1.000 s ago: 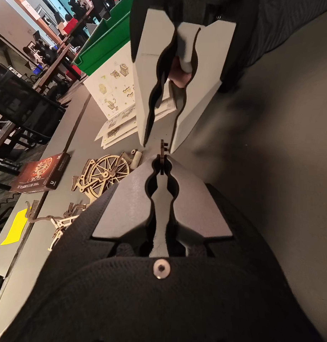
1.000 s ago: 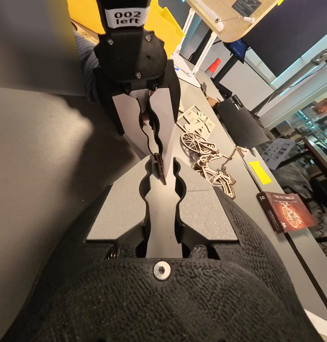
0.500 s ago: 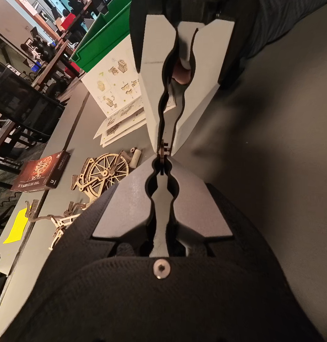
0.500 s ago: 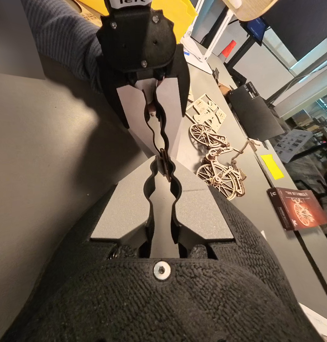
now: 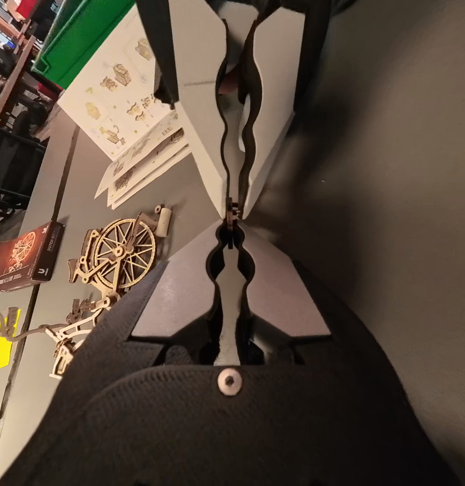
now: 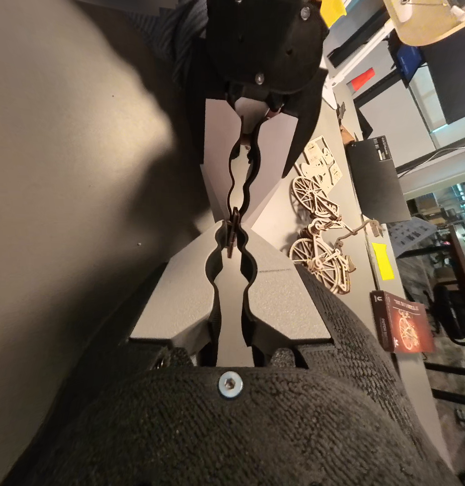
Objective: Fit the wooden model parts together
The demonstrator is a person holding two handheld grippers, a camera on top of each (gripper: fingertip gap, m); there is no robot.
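A small dark wooden part hangs in the air above the grey table, pinched from both ends. My left gripper is shut on its near end in the left wrist view. My right gripper comes in from the top of that view, tip to tip with the left. In the right wrist view my right gripper is shut on the dark part, and the left gripper reaches down onto it from above. Much of the part is hidden between the fingers.
A pale wooden bicycle model lies on the table, also in the right wrist view. Near it are a dark red box, instruction sheets, a green bin, a yellow note and a black box. The grippers are tip to tip, or close to it.
My right gripper was open around the part a second ago and has closed on it. Both grippers have drawn closer, tip to tip, and the left stays shut on the part.
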